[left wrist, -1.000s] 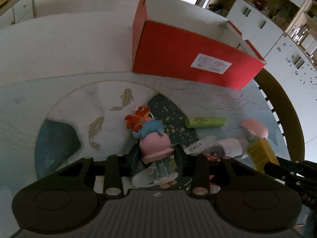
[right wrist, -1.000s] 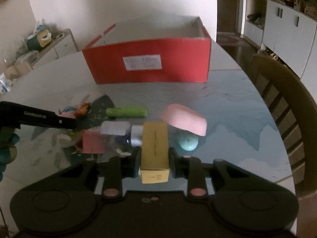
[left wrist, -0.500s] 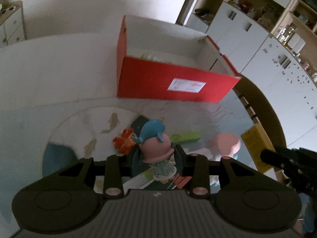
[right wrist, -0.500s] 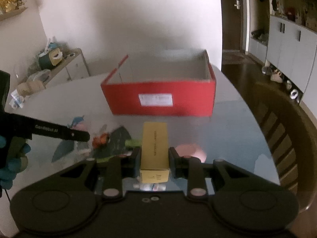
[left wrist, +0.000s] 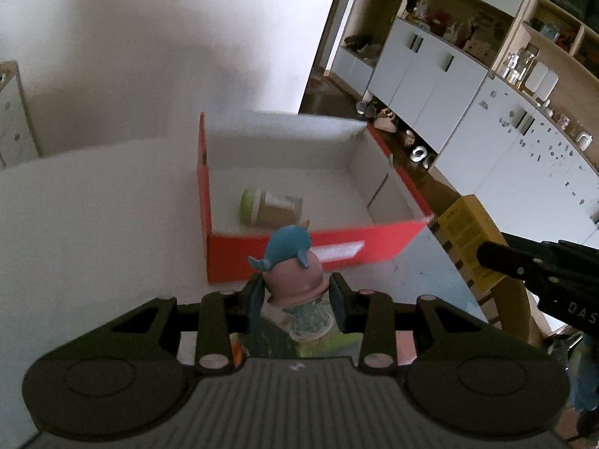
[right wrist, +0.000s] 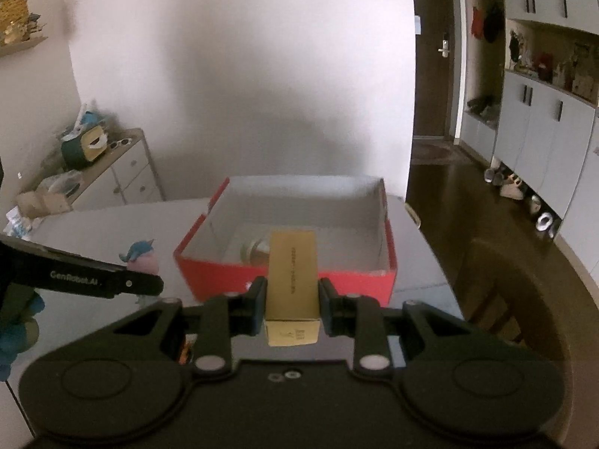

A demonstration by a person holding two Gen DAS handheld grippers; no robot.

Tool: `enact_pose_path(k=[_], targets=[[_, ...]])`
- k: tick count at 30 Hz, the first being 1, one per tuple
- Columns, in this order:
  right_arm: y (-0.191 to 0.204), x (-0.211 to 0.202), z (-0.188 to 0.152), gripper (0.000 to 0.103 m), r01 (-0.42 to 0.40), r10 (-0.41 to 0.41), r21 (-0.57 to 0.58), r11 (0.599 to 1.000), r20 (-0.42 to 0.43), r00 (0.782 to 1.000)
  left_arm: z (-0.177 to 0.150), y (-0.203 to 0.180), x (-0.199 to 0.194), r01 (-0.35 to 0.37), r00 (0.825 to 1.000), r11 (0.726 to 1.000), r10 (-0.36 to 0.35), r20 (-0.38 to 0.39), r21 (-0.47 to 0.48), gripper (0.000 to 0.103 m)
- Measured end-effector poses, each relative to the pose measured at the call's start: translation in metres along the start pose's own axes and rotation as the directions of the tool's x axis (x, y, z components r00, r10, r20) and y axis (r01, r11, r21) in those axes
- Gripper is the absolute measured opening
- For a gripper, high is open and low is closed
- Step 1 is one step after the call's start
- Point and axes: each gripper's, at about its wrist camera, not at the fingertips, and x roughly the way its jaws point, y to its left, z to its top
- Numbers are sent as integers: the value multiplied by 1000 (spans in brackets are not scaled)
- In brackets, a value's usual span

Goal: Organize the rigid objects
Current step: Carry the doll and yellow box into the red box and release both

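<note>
Nearest the left wrist camera, the left gripper [left wrist: 295, 297] is clamped on a small figurine with a pink dome-shaped head and a blue whale-like creature on top [left wrist: 292, 269]. The pads press the pink head from both sides, probably because it is the widest, firmest part to pinch. The figurine hangs upright above the table, just short of the box.

The right gripper [right wrist: 292, 308] pinches a slim yellow cardboard carton [right wrist: 293, 280] across its narrow sides, its long axis pointing forward along the fingers. That hold should let the carton slide in lengthwise.

Beyond both lies the open red cardboard box with a white interior [left wrist: 374, 241], standing on the pale round table [left wrist: 93, 205]. Inside, a jar with a green lid and beige label [left wrist: 271, 207] lies on its side near the front wall, so the far floor looks the safer place to set things.

Both loads appear to be in transit towards the box.
</note>
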Motion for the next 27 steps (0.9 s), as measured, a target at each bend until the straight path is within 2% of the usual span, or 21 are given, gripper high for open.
enact_pose_path(k=[7,13,27], targets=[[-2,29,26,28,36,-36,5,999,0,999,45,-5,14,-46,997,996,42,58,71,37],[-2,62,41,28,53,-52,10,999,-20,998,78,-5,43,-74,996,987,64,70,141,37],[-2,156,44,28,91,-90,3,996,-127,988,116,-2,144,-62,997,957,74,-33,284,37]])
